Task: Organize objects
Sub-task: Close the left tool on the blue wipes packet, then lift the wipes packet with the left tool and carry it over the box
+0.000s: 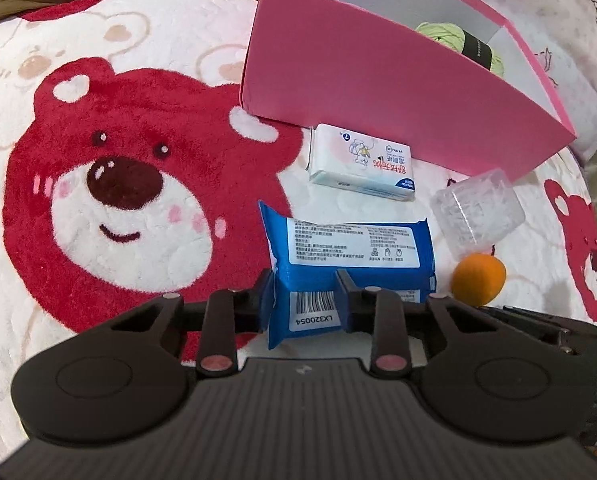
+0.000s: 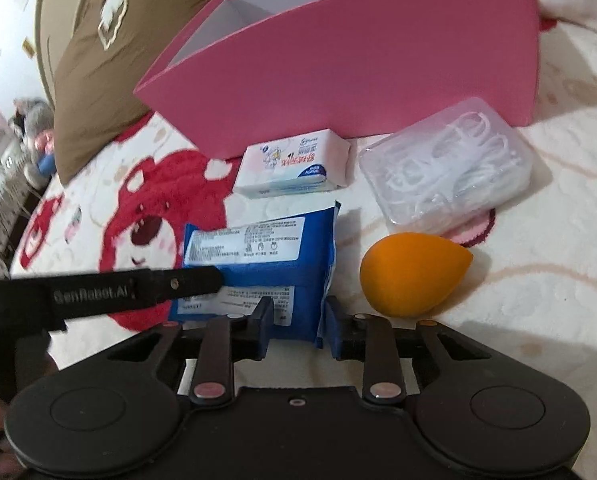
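Note:
A blue pack of wet wipes (image 1: 350, 256) lies on the bear-print blanket, label side up. My left gripper (image 1: 304, 292) is shut on its near end by the barcode. My right gripper (image 2: 296, 318) is shut on the same blue pack (image 2: 274, 256) at its right near corner, and the left gripper's finger (image 2: 170, 284) reaches in from the left across the pack. Behind it lie a white tissue pack (image 1: 360, 162) (image 2: 294, 164) and the pink box (image 1: 378, 92) (image 2: 338, 76), open at the top.
An orange teardrop sponge (image 2: 410, 272) (image 1: 478, 282) sits right of the blue pack. A clear case of floss picks (image 2: 446, 168) (image 1: 476, 210) lies behind it. Green yarn (image 1: 446, 34) rests inside the pink box. A brown pillow (image 2: 98, 60) stands at the left.

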A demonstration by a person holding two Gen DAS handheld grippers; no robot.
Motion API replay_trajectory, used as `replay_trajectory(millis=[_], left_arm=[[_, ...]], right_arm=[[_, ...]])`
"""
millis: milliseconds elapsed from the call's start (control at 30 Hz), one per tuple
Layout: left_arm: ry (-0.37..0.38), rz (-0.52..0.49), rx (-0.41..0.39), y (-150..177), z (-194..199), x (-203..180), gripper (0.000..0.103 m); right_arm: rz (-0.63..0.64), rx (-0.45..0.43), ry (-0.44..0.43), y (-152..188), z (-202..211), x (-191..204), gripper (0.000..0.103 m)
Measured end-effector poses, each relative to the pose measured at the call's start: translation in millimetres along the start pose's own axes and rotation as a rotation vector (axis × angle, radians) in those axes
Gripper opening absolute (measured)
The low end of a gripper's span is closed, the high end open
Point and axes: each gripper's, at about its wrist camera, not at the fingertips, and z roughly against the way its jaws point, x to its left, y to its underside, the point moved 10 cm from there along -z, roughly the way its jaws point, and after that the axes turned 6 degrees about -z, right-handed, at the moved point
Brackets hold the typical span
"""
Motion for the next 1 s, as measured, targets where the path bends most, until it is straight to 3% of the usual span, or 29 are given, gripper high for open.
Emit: replay_trajectory(millis=[267, 400, 633, 867, 1000], left_arm=[[-0.006, 0.02, -0.014, 0, 2, -4, 0.03], [-0.024, 0.046, 0.038, 6, 11, -9, 0.031], [-0.042, -0.014, 0.022, 4, 29, -22, 0.03], [0.05, 0.056, 0.065, 0, 55, -30, 0.033], [0.039, -0.014, 0.039, -2, 67, -43, 0.033]], right_arm=[[-0.025, 0.014, -0.02, 0, -1, -4, 0.034], [0.033, 0.008, -0.004, 3, 3, 7, 0.036], [0.085, -0.012, 0.006, 3, 20, 18, 0.041], [0.09, -0.034, -0.015, 4, 47, 24, 0.052], [0.104, -0.061, -0.032, 5, 66, 31, 0.054]])
